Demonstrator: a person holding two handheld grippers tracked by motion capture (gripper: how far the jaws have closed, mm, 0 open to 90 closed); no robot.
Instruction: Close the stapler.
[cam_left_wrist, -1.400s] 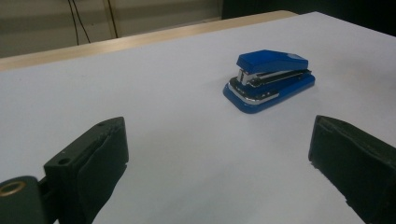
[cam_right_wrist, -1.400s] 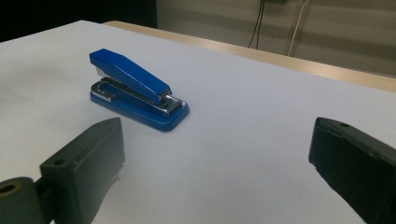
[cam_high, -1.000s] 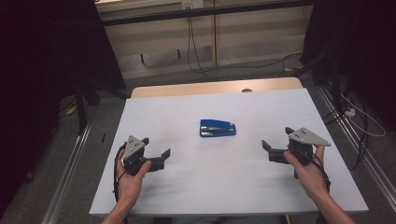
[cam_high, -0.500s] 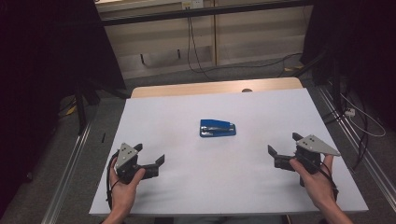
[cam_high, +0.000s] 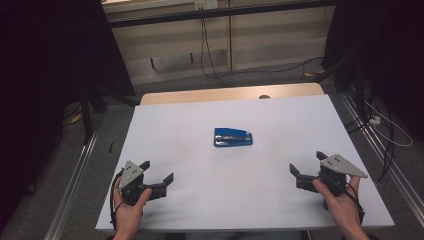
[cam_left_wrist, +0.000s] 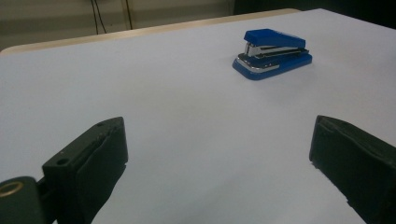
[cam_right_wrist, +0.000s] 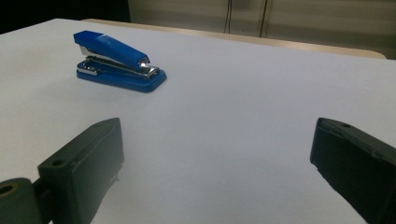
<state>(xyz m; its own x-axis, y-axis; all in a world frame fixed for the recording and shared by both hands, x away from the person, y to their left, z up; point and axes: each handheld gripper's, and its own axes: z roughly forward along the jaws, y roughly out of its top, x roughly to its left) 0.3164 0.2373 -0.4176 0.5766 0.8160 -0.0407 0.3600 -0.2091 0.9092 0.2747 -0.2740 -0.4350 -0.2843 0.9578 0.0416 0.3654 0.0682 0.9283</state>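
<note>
Hovering low near the front edge of the worktop (cam_high: 165, 120), the left gripper (cam_high: 161, 176) and the right gripper (cam_high: 305, 167) both hold their jaws spread wide with nothing between them, only bare white surface showing in the gap. Farther out, well ahead of both pairs of jaws and roughly midway between the two hands, lies the blue stapler (cam_high: 233, 137); it sits flat on its base, closed, well apart from either gripper. Seen along the left gripper's jaws it stands ahead and off to the right (cam_left_wrist: 272, 53), and along the right gripper's jaws ahead and off to the left (cam_right_wrist: 119, 61). It looks stiff and fairly dense for its bulk, with a smooth plastic top and bright metal under it, so it may slip under a pinch on the sloped cap. Taking it across the two long sides of the base, low down, seems the surest hold. Beyond it the worktop ends at a pale wooden strip (cam_high: 230, 93).
</note>
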